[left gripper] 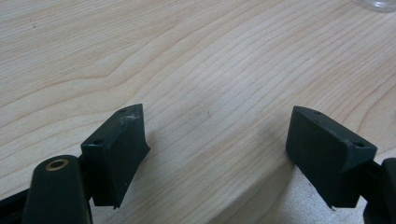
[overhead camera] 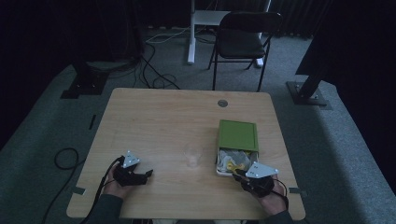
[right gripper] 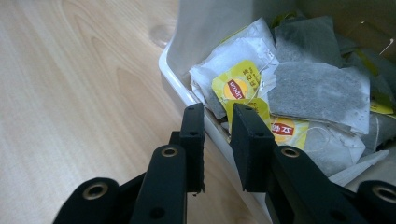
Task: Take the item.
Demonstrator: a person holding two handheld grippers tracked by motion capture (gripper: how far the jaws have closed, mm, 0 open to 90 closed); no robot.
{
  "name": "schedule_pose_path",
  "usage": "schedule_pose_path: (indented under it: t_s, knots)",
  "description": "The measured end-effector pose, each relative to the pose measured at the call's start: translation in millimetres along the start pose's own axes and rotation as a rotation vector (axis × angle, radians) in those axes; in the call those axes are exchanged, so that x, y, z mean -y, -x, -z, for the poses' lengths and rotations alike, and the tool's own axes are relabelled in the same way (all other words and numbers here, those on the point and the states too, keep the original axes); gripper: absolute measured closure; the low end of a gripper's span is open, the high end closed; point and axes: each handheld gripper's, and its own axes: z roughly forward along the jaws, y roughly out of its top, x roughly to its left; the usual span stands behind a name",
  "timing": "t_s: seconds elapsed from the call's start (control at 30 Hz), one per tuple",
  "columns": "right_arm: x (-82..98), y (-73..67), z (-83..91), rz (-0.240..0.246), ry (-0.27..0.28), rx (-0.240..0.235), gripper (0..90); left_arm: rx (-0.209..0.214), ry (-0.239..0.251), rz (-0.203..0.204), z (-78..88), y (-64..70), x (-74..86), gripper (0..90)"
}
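Resting on a light wooden table with rounded corners:

1. White rectangular plastic box, near the table's right edge, toward the near right corner. A flat green square lid covers its far part; the near part is open.

2. Paper tea bags with yellow tags, heaped in the open part of the box. Some sachets are white, others grey. A red logo shows on the tags in the right gripper view.

3. Clear glass tumbler, upright, near the middle of the table, to the left of the box and apart from it.

4. Right black two-jaw gripper, held in a hand at the near right corner, at the box's near end. Jaws nearly together with a narrow gap, one either side of the box's white rim; whether they pinch anything cannot be told.

5. Left black two-jaw gripper, held in a hand near the near left corner, low over bare wood. Jaws spread wide, nothing between them.

6. Round grey cable port, set in the table by its far edge.
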Motion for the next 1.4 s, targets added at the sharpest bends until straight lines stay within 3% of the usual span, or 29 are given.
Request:
schedule_pose_path:
  t_s: [0.3,0.9,1.07,1.4]
  knots:
    - [6.9,-7.8,6.2,0.005,-0.004,-0.021,73.8,0.000,0.000,0.000,0.0,0.0,0.0,21.2]
    - [2.9,-8.2,11.7,-0.005,0.015,-0.054,56.4,0.000,0.000,0.000,0.0,0.0,0.0,21.2]
    - [-3.2,-4.6,17.5,-0.007,0.046,-0.025,55.4,0.000,0.000,0.000,0.0,0.0,0.0,21.1]
    - [-10.3,1.0,17.2,-0.057,0.071,0.096,51.8,0.000,-0.001,0.000,0.0,0.0,0.0,21.2]
